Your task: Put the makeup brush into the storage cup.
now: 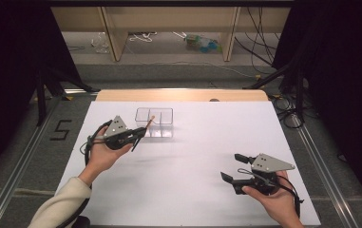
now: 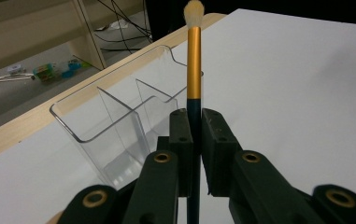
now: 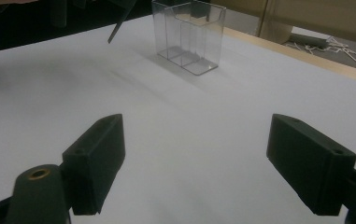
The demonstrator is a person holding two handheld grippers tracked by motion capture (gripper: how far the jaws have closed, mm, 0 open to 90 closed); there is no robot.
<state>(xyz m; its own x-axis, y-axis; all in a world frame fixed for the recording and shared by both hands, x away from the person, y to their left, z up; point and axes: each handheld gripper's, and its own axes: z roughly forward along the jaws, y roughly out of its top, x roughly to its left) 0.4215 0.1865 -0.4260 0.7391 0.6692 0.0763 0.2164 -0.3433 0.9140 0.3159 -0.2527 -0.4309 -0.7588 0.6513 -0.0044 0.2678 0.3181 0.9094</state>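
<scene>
L gripper [image 2: 193,140], held in the person's left hand [image 1: 101,154], has its fingers [image 2: 181,140] clamped on the dark handle of a makeup brush [image 2: 194,60] w/ gold ferrule and pale bristle tip. Brush tip is right at the near-left rim of the clear organizer [image 1: 162,116], a divided plastic box standing upright toward the far side of the white desk [image 1: 193,161]. R gripper [image 1: 232,167] is well apart, near desk's front right, fingers [image 3: 96,156] spread wide, nothing between them.
</scene>
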